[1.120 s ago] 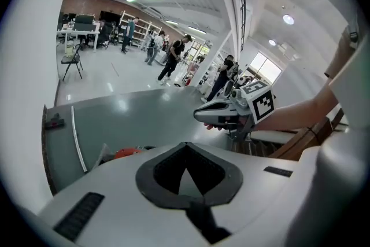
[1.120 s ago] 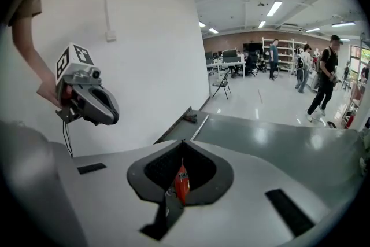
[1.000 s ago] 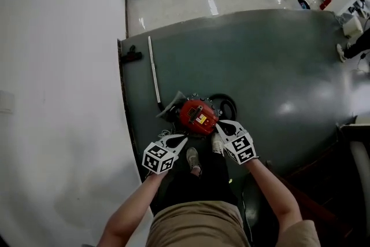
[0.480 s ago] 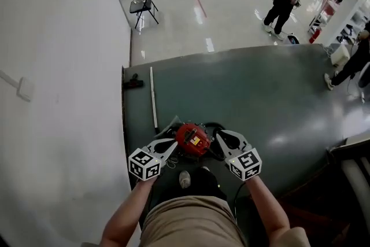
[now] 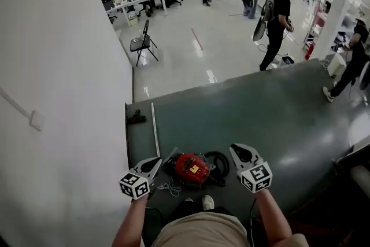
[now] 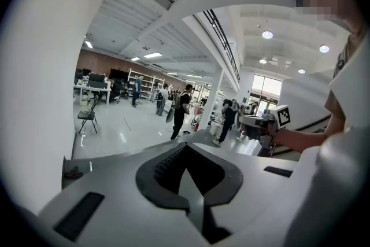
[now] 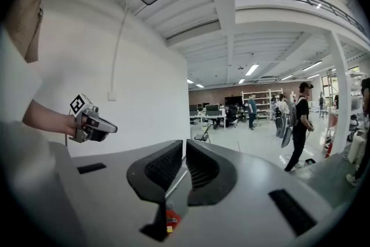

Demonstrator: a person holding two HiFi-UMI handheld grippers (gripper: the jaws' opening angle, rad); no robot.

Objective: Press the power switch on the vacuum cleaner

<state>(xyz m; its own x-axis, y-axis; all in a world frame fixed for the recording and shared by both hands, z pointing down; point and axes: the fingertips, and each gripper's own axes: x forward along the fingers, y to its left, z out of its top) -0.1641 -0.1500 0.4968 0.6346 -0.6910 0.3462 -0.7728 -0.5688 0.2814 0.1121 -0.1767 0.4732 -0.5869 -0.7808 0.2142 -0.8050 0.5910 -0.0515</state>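
The red vacuum cleaner (image 5: 193, 168) lies on the dark green mat (image 5: 260, 107), just in front of the person's shoe; a sliver of its red body (image 7: 171, 218) shows low between the right jaws. My left gripper (image 5: 157, 160) is held left of it and my right gripper (image 5: 234, 147) up to its right. Neither touches it. In the left gripper view the left gripper (image 6: 186, 146) has its tips together on nothing. In the right gripper view the right gripper (image 7: 184, 144) shows only a thin slit between its pads, which hold nothing. The power switch cannot be made out.
A black hose coil (image 5: 218, 162) sits at the vacuum's right, and a loose white cord (image 5: 169, 187) at its left. A white wand (image 5: 154, 124) and a small black part (image 5: 136, 120) lie along the mat's left edge by the white wall (image 5: 58, 95). People (image 5: 277, 20) and a folding chair (image 5: 141, 40) stand beyond.
Both grippers have drawn back and apart from the vacuum, which they flanked closely before. The head view has tilted up, showing more of the hall.
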